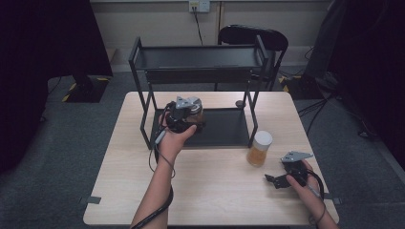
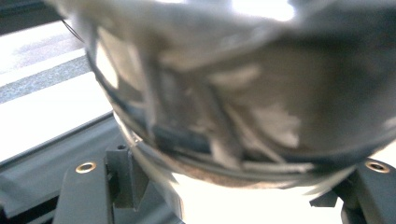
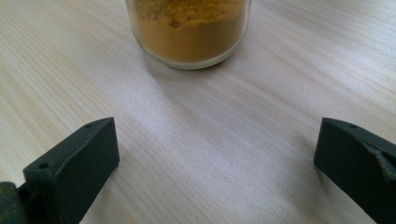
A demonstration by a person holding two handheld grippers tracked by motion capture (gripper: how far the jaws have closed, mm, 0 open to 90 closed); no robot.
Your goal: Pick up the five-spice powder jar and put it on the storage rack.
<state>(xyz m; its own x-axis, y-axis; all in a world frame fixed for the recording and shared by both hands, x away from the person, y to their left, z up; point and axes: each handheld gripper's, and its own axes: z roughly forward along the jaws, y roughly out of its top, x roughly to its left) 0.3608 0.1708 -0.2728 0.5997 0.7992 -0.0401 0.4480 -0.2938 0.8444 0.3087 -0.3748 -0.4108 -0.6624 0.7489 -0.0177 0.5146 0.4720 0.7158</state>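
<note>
A glass jar with dark contents (image 1: 196,114) hangs just above the lower shelf (image 1: 224,129) of a black two-tier rack, with my left gripper (image 1: 192,117) shut on it. In the left gripper view the jar (image 2: 233,93) bulges close and blurred between the two jaws of the left gripper (image 2: 229,186). A second jar, holding orange powder under a white lid (image 1: 259,150), stands on the table in front of the rack's right leg. My right gripper (image 1: 277,172) rests near the table's front right, open, jaws aimed at that orange jar (image 3: 189,32). Nothing lies between the right gripper (image 3: 215,158) jaws but bare wood.
The rack's upper shelf (image 1: 200,57) spans the back of the light wooden table (image 1: 215,195). A small dark round thing (image 1: 240,103) lies by the rack's rear right leg. A black chair (image 1: 253,36) stands behind the table.
</note>
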